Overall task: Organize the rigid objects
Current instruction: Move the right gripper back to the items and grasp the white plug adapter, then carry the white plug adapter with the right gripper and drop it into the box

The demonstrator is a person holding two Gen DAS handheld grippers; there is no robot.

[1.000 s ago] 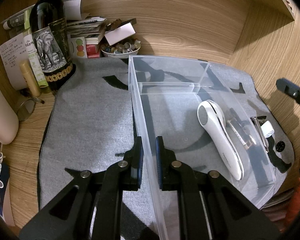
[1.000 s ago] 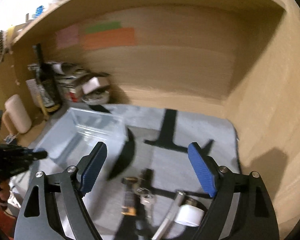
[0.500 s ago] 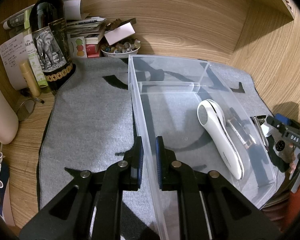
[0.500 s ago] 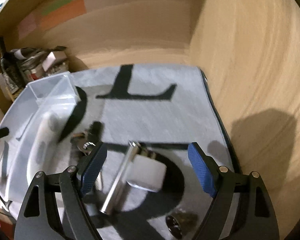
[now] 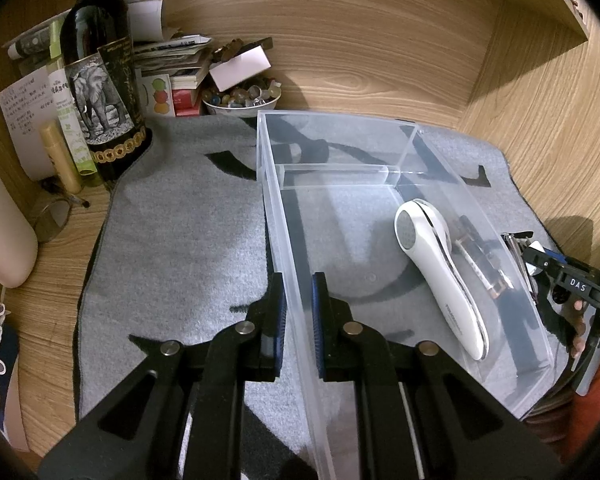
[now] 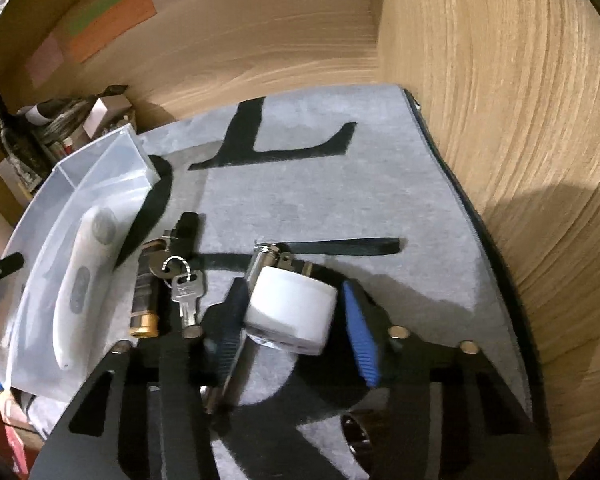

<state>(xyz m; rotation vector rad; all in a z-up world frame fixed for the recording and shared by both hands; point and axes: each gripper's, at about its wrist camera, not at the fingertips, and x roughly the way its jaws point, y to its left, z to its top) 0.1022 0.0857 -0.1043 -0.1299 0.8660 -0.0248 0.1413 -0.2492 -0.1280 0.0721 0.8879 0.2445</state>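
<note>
A clear plastic bin (image 5: 440,168) stands on the grey mat and holds a white handheld device (image 5: 440,276). My left gripper (image 5: 299,320) is shut on the bin's left wall. In the right wrist view the bin (image 6: 100,176) is at the left with the white device (image 6: 80,280) inside. My right gripper (image 6: 292,332) is open, its fingers on either side of a white charger block (image 6: 290,312) that lies on the mat; the left finger is blurred. A key (image 6: 186,292), a dark lighter-like tube (image 6: 144,300) and a metal rod (image 6: 260,264) lie beside it.
A wine bottle (image 5: 100,80), papers and a bowl of small stones (image 5: 240,96) crowd the back left corner. Wooden walls close the back and the right side (image 6: 500,120). A small dark round object (image 6: 354,432) lies on the mat under my right gripper.
My right gripper has dropped down and moved forward around the white charger block, its fingers closer together. My left gripper has stayed shut on the bin wall.
</note>
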